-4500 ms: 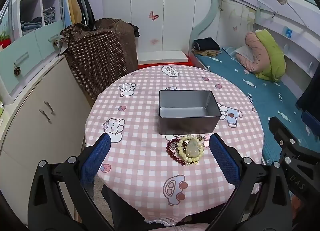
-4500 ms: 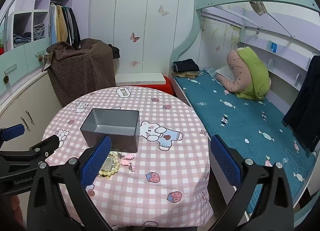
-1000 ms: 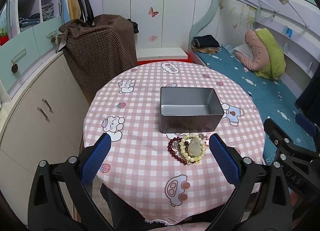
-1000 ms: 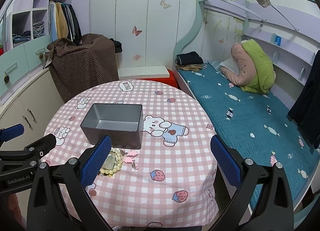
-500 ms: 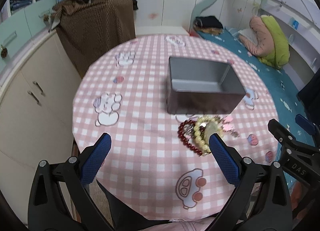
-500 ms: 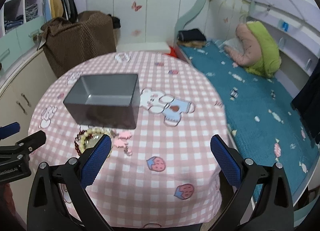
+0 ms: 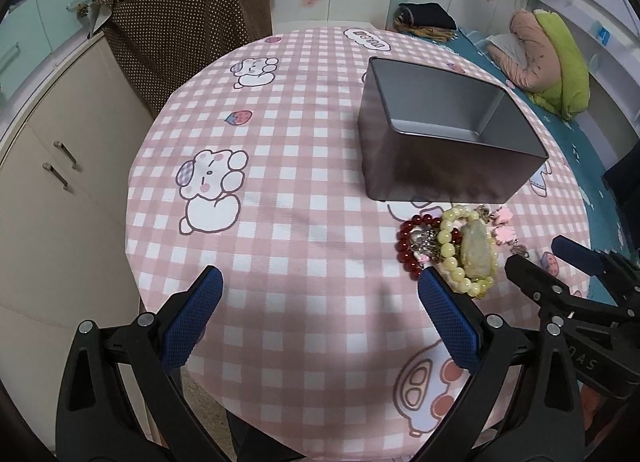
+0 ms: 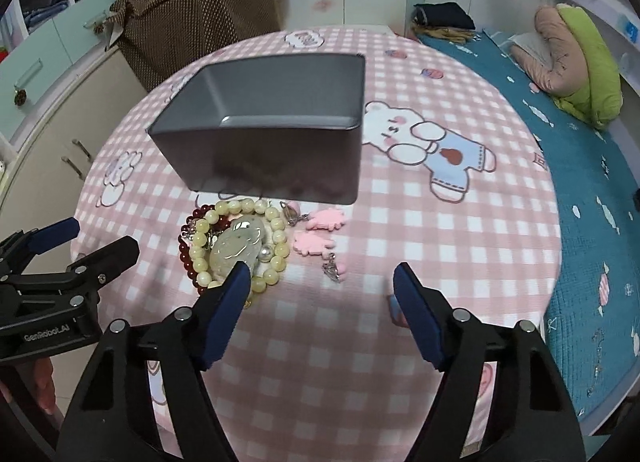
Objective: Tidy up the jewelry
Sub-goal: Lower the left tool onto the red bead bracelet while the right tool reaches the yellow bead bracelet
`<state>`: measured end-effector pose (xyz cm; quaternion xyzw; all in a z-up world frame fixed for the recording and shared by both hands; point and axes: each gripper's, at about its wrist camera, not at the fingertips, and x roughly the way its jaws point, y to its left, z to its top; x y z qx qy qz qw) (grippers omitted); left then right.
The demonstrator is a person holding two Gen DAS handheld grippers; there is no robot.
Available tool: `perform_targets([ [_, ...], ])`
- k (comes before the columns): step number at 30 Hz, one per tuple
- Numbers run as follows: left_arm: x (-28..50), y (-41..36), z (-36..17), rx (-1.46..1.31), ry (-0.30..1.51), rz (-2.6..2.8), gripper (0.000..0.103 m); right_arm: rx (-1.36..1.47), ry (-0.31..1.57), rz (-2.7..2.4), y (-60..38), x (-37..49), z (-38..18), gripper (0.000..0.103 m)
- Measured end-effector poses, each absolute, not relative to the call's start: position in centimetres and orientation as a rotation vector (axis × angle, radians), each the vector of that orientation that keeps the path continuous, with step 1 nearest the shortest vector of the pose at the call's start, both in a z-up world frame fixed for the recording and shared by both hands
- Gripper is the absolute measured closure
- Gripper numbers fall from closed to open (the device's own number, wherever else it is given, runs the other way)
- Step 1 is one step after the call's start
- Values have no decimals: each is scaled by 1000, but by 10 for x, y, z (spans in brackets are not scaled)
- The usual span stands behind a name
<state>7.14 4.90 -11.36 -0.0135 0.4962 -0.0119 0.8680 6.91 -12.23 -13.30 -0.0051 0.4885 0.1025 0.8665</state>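
**Jewelry pile beside a metal box on a round table**

The jewelry lies in one small pile on the tablecloth, just in front of the gray metal box. In the right wrist view the pile is left of centre: a bracelet of cream beads with a pale green stone inside it, a dark red bead bracelet under its left side, and two pink charms to the right. In the left wrist view the same pile sits at centre right, below the box.

The left gripper is wide open and holds nothing; its right finger is just beside the beads. The right gripper is also wide open and empty, with its left finger in front of the cream beads.

The round table has a pink checked cloth with bears and strawberries. A bed with a teal sheet is at the right, cream cabinets at the left, and a brown dotted cover at the top.

The left gripper's body reads "GenRobot.AI" in the right wrist view; the letters "DAS" show on the right gripper's body in the left wrist view. Only the right wrist view shows the box floor clearly.
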Motion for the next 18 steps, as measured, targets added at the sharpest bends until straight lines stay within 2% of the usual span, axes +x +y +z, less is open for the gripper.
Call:
perform_targets([
  [4, 76, 50, -119, -27, 1046, -34, 6, -10, 1054, 221, -118, 76, -141, 46],
  [12, 84, 48, -129, -44, 1074, -83, 6, -110, 1049, 202, -100, 77, -147, 54],
  [15, 87, 46, -133, -50, 1086, -100, 14, -130, 1043, 226, -98, 75, -147, 67],
  [16, 88, 45, -135, -54, 1095, -113, 21, -137, 1040, 230, -97, 74, -147, 75],
  [18, 90, 41, -139, -50, 1104, -121, 23, -146, 1043, 231, -98, 72, -147, 82],
])
